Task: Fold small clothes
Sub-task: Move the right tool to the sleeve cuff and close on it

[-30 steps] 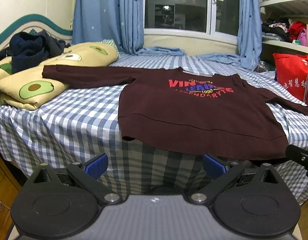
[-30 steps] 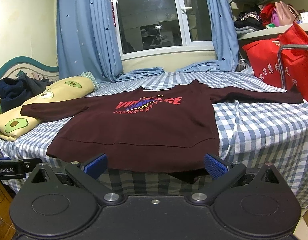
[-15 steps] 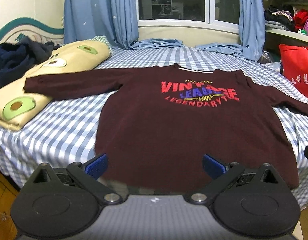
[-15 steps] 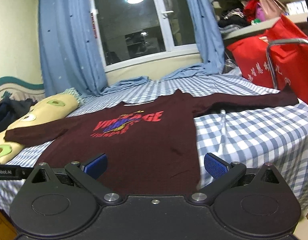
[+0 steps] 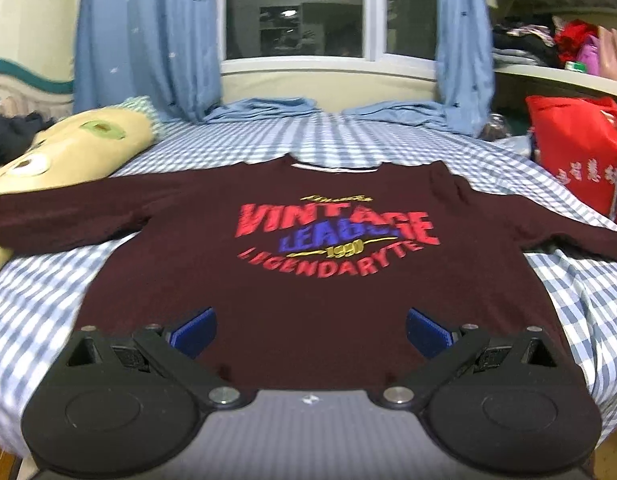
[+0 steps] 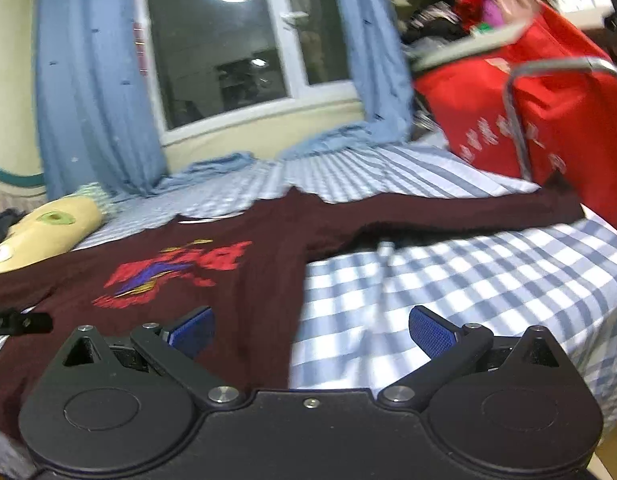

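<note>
In the left wrist view, the left gripper (image 5: 311, 328) has moved in over the bed (image 5: 40, 280). A second ago it sat back from the mattress edge, looking at the hem of the maroon sweatshirt (image 5: 308, 288) from outside; now that hem lies beneath the camera, and the blue pads sit over the lower body of the garment. Its jaws are spread wide and hold nothing. The sweatshirt lies face up on the checked sheet, with its printed lettering toward the window (image 5: 296, 8) and both sleeves stretched outward. The avocado pillow (image 5: 72, 148) lies beyond the left sleeve, and the red bag (image 5: 576, 168) beyond the right one.

In the right wrist view, the right gripper (image 6: 311, 330) has swung toward the sweatshirt's right side, so the garment's side edge (image 6: 296, 320) now runs between its pads — one pad (image 6: 190, 330) is over the maroon cloth, the other (image 6: 430, 330) over bare sheet. These jaws are also spread and empty. The right sleeve (image 6: 448, 216) reaches away toward the red bag (image 6: 548, 112). The frame is smeared, which suggests fast motion.

The advance suggests the approach is ending and a first grasp is close, probably at the hem or side seam. No fold has been made yet: the sweatshirt is fully flat, and the whole task remains.
</note>
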A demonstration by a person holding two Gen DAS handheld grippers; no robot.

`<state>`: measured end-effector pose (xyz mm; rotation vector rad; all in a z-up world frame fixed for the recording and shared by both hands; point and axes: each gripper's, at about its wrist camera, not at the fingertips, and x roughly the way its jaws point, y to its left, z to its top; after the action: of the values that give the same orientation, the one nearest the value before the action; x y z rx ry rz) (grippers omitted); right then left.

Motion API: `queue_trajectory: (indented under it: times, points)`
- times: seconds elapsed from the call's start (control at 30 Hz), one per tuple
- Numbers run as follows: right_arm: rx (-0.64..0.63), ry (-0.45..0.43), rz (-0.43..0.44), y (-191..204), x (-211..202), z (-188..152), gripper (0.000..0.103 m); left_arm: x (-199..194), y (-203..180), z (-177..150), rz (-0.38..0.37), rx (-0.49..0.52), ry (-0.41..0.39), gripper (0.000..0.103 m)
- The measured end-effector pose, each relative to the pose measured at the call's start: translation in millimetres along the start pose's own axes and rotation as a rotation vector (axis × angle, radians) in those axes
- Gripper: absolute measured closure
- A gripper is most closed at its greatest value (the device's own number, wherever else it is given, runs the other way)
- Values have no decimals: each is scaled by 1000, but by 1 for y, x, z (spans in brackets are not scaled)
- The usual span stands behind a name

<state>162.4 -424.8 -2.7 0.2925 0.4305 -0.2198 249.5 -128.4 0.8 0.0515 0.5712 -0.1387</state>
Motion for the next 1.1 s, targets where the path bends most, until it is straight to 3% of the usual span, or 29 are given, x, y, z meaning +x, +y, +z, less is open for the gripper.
queue_trajectory:
  times: [0.2,0.47,0.63,0.8,0.9,0.97,1.1]
  points:
    - [97,-44,-170,-72,41,33,0,32,-4,-4,-19,37,12,1]
    - [445,-3,-83,-165,111,63,0,48,14,-19,0,-31,78,1]
    - [555,21,-131,-193,154,69,0,47,18,-23,7,-28,79,1]
    - [590,-51,-295,-205,170,81,6,47,20,-24,9,-33,88,1]
    - [643,-89,-394,-219,175,85,17,48,21,-21,6,-38,92,1]
    - [676,-113,-452,-229,178,85,29,48,22,-16,-13,-41,97,1]
    - [680,-123,-498,-231,186,87,29,40,31,-1,-28,-84,64,1]
